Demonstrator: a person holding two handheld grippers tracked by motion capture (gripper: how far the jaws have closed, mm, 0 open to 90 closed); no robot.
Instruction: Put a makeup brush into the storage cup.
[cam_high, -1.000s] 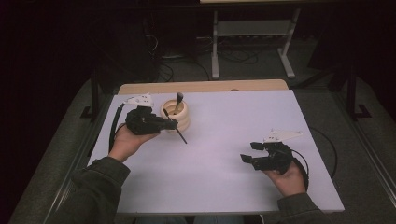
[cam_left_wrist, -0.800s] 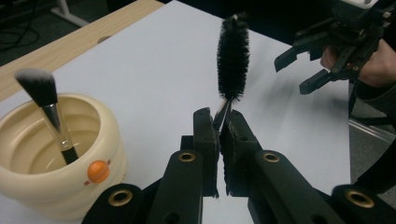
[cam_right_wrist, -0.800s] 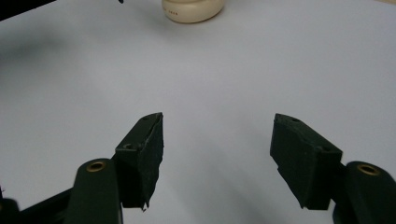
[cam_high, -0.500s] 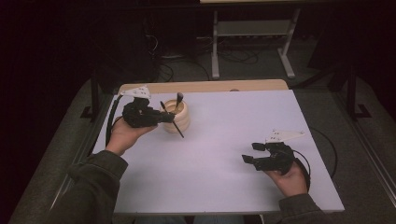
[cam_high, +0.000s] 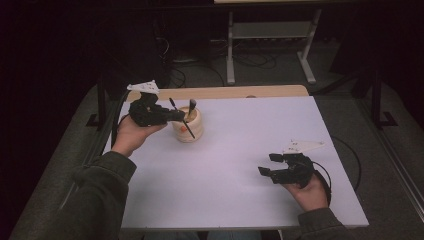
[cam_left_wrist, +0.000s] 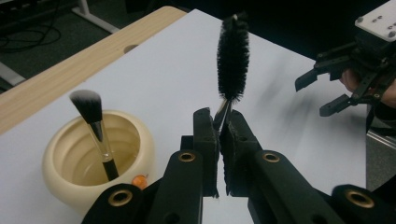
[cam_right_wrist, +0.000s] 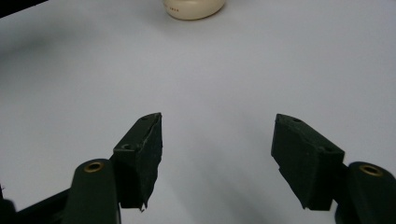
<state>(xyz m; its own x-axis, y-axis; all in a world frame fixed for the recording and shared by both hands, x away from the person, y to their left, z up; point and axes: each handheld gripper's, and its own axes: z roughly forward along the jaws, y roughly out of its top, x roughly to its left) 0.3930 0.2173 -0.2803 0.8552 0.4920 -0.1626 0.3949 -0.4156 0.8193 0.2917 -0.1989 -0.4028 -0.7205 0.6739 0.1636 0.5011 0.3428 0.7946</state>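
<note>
The left tongs (cam_left_wrist: 219, 140) are closed tight on the thin handle of a black bottle-type brush with a long bristled head (cam_left_wrist: 232, 56), gripping it low on the handle so the bristles stand up past the pads. In the high view the left tongs (cam_high: 172, 116) hold this brush (cam_high: 176, 111) just beside the near-left side of the cream ribbed ceramic pot (cam_high: 192, 131), which stands near the far left corner of the white tabletop (cam_high: 240, 150). A fluffy makeup brush with a dark handle (cam_left_wrist: 95, 126) already leans inside the pot (cam_left_wrist: 84, 158), head upward, and a small orange object (cam_left_wrist: 138, 179) lies at the pot's foot.

The step in hand looks like dropping the black brush into the pot. To do it well, the handle end should be brought over the open mouth on the side away from the makeup brush, tilted nearly upright, then lowered until it meets the bottom before the grip is let go; a release from too high could tip the light pot or knock the other brush out.

The right tongs (cam_high: 272, 167) stand wide apart and empty, resting low near the near right corner, well apart from the pot. The middle of the tabletop is bare, so there is ample room; the wooden strip (cam_high: 260, 92) along the far edge lies close behind the pot, leaving little margin there.
</note>
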